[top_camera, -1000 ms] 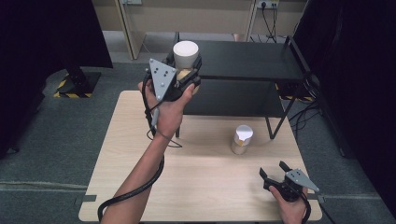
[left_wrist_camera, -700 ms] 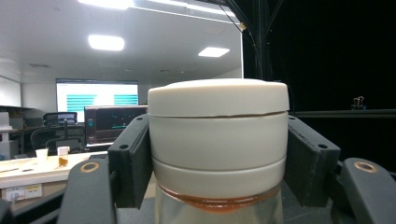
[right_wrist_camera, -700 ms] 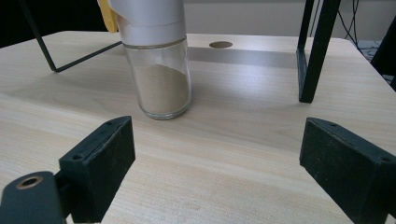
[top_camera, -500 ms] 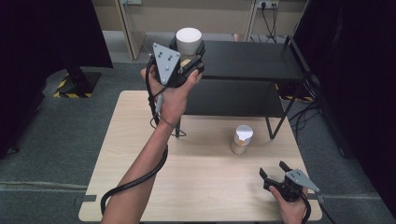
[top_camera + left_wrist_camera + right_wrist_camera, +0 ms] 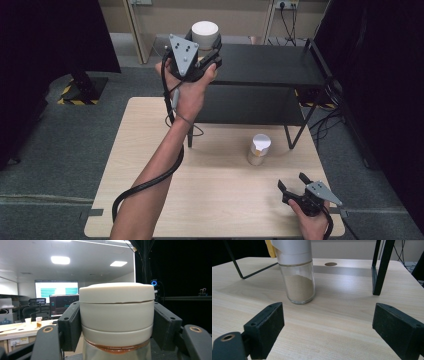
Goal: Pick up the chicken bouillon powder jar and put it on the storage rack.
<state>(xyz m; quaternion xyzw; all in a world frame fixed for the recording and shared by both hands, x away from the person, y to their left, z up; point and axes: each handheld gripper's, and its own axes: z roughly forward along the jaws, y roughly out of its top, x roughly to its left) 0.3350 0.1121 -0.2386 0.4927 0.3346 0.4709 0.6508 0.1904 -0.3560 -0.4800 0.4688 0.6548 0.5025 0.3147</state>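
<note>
A light wooden table stands in the foreground, and a black metal shelf rack stands on its far half, its legs resting on the tabletop. A glass spice jar with a white cap stands on the table just in front of the rack's right part, and the right gripper lies near the table's front right corner, before and to the right of that jar. The left gripper is raised at the rack's left end, above its top shelf, with a white-lidded jar between its jaws.
</note>
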